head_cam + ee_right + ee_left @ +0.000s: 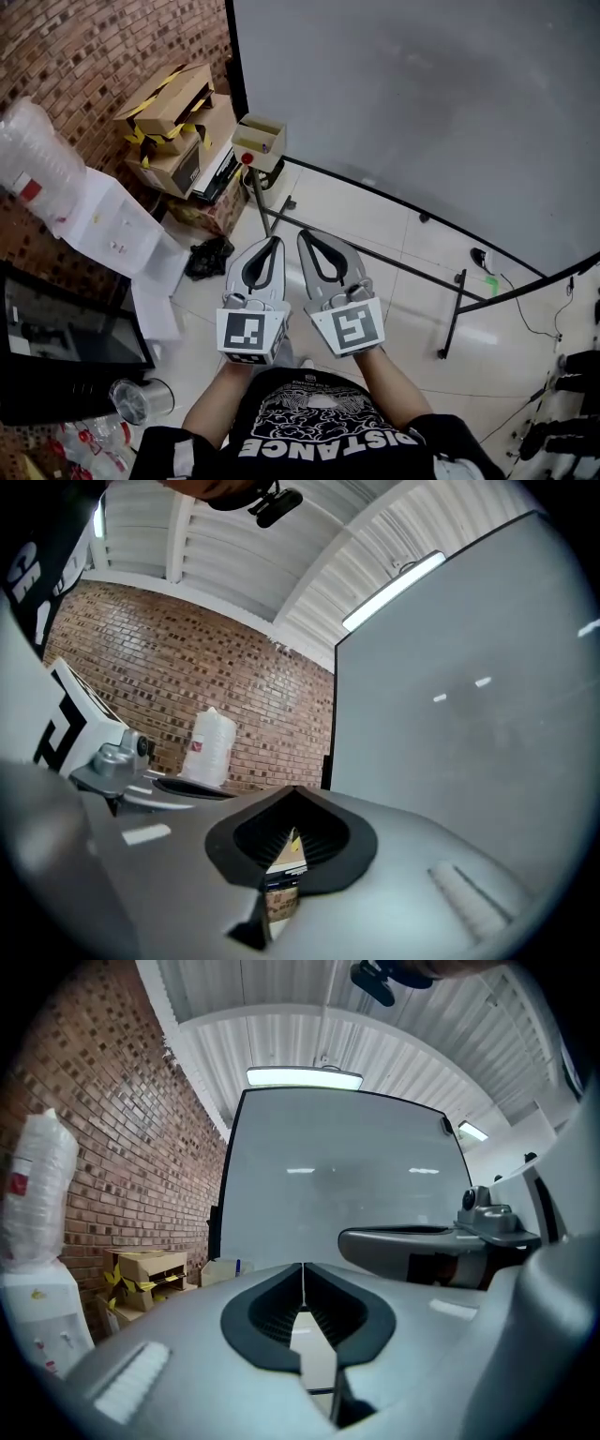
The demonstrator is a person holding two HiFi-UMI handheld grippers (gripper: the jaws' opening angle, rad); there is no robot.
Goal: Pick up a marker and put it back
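A large whiteboard (422, 122) on a black stand fills the upper right of the head view. At its lower left corner sits a small cardboard box (258, 141), and a blue marker (238, 1266) stands up out of this box (220, 1270) in the left gripper view. My left gripper (276, 241) and right gripper (304, 234) are held side by side below the box, well short of it, pointing toward the board. Both are shut with nothing between the jaws. The left gripper's tips (303, 1269) meet in front of the board. The right gripper's tips (295, 791) also touch.
Cardboard boxes with yellow tape (173, 112) are stacked against the brick wall at the left. A black bag (208, 256) lies on the tiled floor. The stand's black legs (455, 314) cross the floor. A water dispenser with a bottle (37, 155) and a black cabinet (56, 337) stand at the left.
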